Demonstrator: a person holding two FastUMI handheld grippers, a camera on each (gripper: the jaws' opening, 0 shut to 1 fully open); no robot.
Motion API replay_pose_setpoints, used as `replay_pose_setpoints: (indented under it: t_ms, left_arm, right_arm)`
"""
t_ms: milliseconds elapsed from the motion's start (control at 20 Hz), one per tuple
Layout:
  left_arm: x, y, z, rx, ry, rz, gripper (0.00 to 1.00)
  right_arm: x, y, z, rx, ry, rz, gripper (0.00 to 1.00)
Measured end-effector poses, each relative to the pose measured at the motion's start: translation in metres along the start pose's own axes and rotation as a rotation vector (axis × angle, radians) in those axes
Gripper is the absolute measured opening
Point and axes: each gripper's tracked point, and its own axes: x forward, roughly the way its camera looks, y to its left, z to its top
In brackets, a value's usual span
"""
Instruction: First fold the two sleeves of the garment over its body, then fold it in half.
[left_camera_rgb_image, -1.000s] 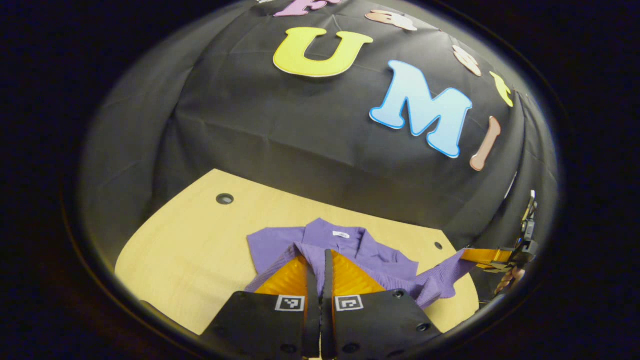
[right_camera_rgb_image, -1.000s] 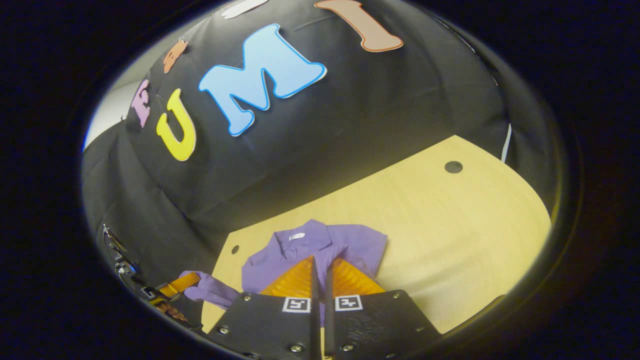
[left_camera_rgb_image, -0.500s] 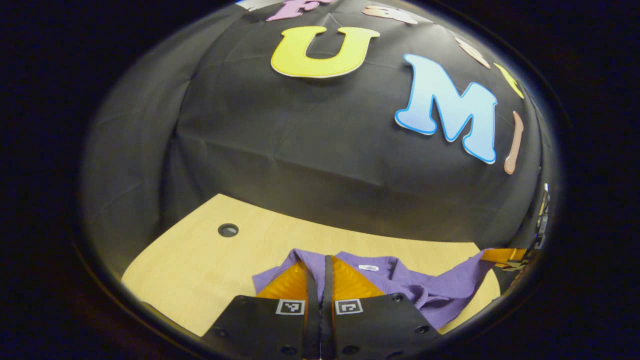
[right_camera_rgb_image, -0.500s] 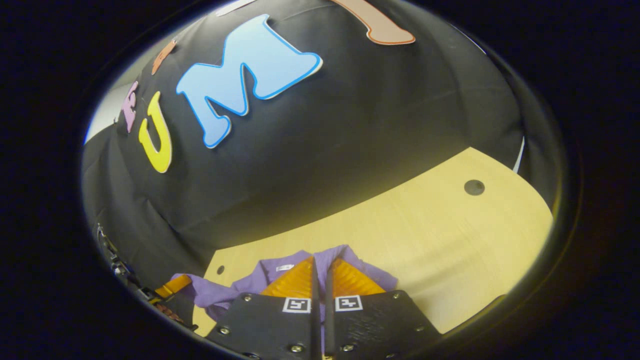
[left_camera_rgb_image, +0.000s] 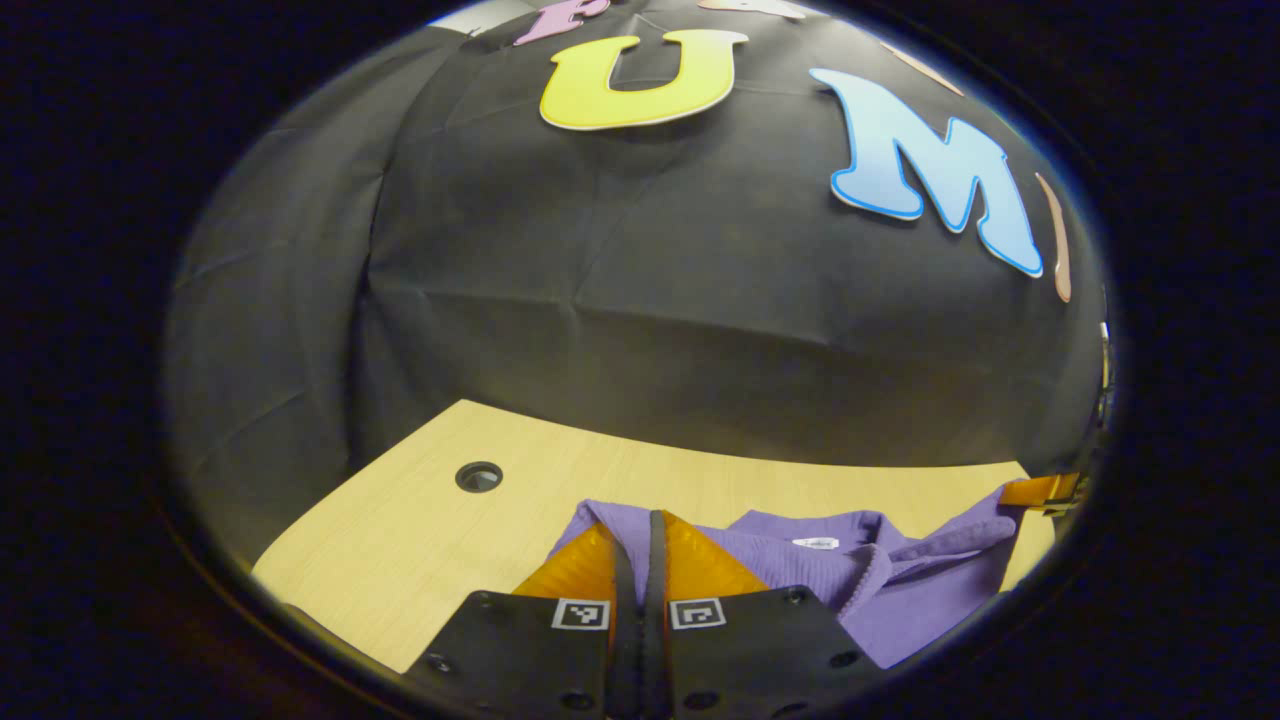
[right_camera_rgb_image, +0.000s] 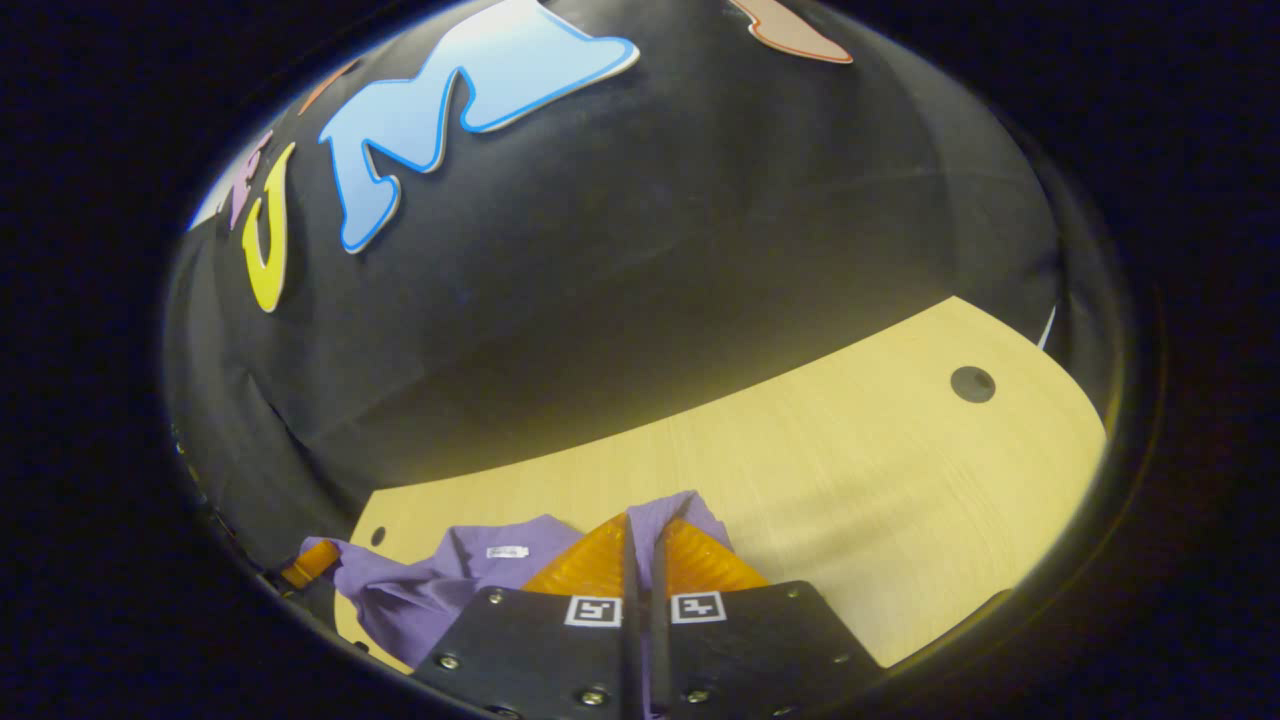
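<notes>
**Both grippers pinch the garment's edge, collar lying ahead**

While the left gripper view looks along its own fingers, the left gripper has them pressed together on a fold of the purple garment, the cloth rising right at the tips. From those fingers the rest of the garment runs off to the right across the pale worktop, so its long axis lies crosswise to this gripper. At the far right end of the cloth the right gripper pinches the other corner. A small white label sits at the neckline, just ahead and right of the tips; its writing is too small to read.

Seen from the right gripper view, that gripper's fingers are likewise closed on purple cloth at their tips. Here the garment spreads leftward, with the same white label lying left of the tips, unreadable. My judgement: the held edge is being carried toward the collar, so both hands must travel level.
</notes>
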Motion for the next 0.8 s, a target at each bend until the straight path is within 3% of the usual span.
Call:
replay_pose_setpoints:
  t_ms: [250, 400, 500, 550, 600, 650, 800]
  left_arm:
    - [0.012, -0.008, -0.014, 0.067, 0.025, 0.018, 0.11]
    - [0.009, -0.011, -0.011, 0.069, 0.020, 0.010, 0.24]
    - [0.007, -0.015, -0.014, 0.062, 0.032, -0.008, 0.27]
    - [0.005, -0.016, -0.016, 0.055, 0.042, -0.020, 0.27]
    - [0.001, -0.019, -0.016, 0.049, 0.052, -0.030, 0.38]
    - [-0.002, -0.020, -0.015, 0.052, 0.052, -0.035, 0.48]
    - [-0.015, -0.021, -0.003, 0.061, 0.029, -0.046, 0.80]
  right_arm:
    - [0.009, -0.001, -0.011, -0.046, 0.028, -0.031, 0.05]
    - [0.005, 0.000, -0.012, -0.075, 0.031, -0.048, 0.09]
    - [-0.006, 0.004, -0.007, -0.096, 0.023, -0.054, 0.16]
    - [-0.011, 0.005, -0.004, -0.111, 0.017, -0.067, 0.23]
    - [-0.018, 0.009, -0.001, -0.123, 0.013, -0.062, 0.29]
    - [-0.025, 0.009, 0.000, -0.141, 0.011, -0.079, 0.52]
    - [-0.051, 0.021, 0.005, -0.178, -0.011, -0.084, 0.79]
